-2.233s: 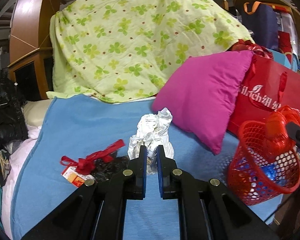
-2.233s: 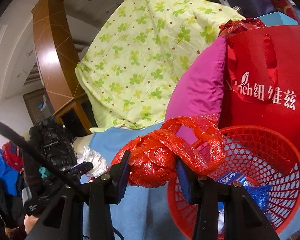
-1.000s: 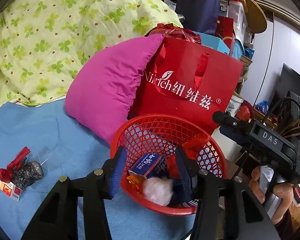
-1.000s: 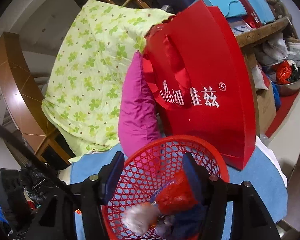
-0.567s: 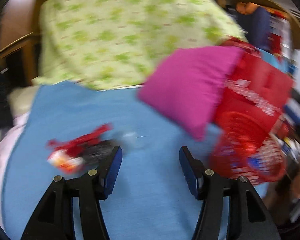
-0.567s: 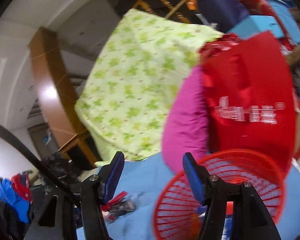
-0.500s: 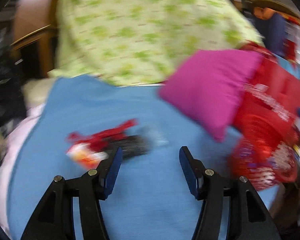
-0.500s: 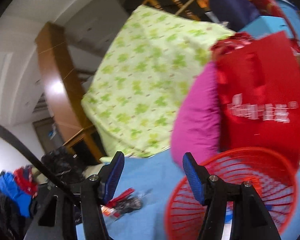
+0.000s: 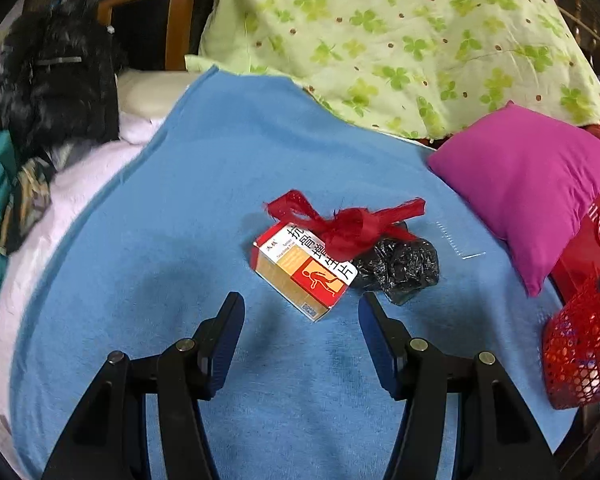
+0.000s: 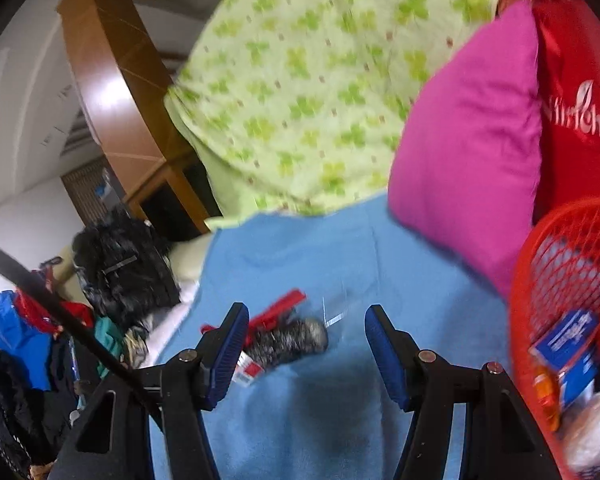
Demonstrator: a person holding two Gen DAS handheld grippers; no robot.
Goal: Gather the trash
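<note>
Both fingers (image 9: 230,332) of my left gripper (image 9: 302,334) gape empty, near the red-and-white cardboard box (image 9: 304,274); right gripper (image 10: 306,346) likewise.

left gripper (image 9: 300,308): jaws apart, empty, tilted downward | right gripper (image 10: 306,322): jaws apart, empty

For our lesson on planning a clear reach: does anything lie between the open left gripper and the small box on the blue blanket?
Nothing visible does. Only bare blue blanket separates the left gripper from the small box. A red ribbon drapes over the box's far end and a black crumpled bag sits against its right side.
</note>
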